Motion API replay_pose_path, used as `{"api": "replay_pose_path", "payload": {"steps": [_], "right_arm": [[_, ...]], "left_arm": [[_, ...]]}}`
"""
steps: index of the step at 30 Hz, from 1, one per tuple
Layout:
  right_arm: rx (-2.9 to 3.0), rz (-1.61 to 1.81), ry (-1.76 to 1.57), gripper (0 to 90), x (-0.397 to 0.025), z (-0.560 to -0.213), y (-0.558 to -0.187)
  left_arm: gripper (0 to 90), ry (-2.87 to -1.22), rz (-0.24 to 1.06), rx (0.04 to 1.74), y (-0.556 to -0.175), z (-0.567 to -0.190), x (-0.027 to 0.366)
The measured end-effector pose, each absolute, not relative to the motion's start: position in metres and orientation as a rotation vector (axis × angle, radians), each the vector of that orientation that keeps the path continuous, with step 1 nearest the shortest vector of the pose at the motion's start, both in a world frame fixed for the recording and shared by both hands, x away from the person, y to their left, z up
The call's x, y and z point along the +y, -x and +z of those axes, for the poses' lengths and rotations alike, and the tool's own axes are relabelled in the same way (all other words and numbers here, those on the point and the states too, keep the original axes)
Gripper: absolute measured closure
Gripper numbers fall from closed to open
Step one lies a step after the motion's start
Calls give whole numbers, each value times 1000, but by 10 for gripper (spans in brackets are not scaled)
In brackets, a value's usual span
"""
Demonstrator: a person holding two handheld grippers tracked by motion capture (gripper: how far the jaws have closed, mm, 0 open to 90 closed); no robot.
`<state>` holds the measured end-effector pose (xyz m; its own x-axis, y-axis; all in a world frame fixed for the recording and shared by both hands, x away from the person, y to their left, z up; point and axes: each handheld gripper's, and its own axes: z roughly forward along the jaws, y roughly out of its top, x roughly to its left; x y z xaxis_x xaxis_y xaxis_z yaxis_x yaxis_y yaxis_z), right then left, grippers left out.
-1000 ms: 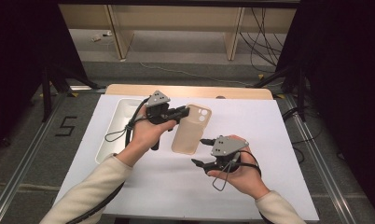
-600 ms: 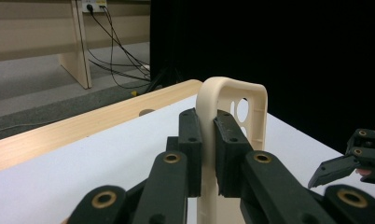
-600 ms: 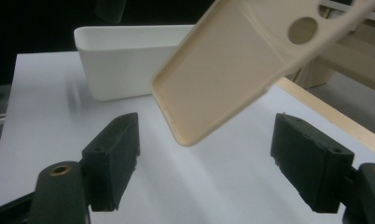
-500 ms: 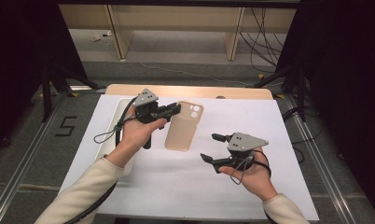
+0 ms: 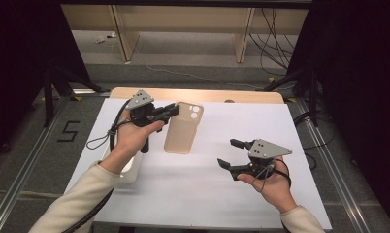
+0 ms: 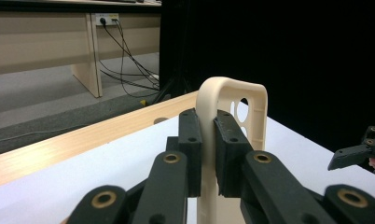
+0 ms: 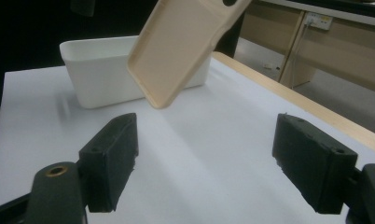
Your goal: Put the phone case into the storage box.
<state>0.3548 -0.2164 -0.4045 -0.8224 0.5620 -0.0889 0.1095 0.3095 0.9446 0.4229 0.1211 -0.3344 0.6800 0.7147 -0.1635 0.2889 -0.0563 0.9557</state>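
The room is dark at the sides, with a grey floor, wooden desk legs and loose cables at the back. In the middle is a table (image 5: 280, 194) with a white top and a strip of bare wood along its far edge.

The left gripper (image 5: 171, 110) is pinching a tan phone case (image 5: 181, 131) by its side edge, near the end with the camera holes. Its jaws are tight on the thin wall of the case. The case is up in the air over the table, hanging down from the jaws and a bit tilted. The right gripper (image 5: 227, 153) is near, lower and to the side, and holds nothing. Its jaws are wide apart.

The case looks on its way to the white tub (image 7: 97, 79) at the left side of the table. The hold is only on a thin, bendy edge, so I think the hand should move slowly and keep the squeeze even. A fast swing could make the case twist or slip out. It would help to bring the case low over the tub before letting go.

The left arm and the black cable (image 5: 103, 138) hanging from that gripper lie right over the tub, so they could get in the way. The right gripper is well apart from that path.
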Motion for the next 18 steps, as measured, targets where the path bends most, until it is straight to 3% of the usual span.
{"api": "replay_pose_path", "payload": {"steps": [18], "right_arm": [[2136,1527,-670,232,-233,-408,-351]], "left_arm": [[824,-1612,467,856,-424,-326,145]]}}
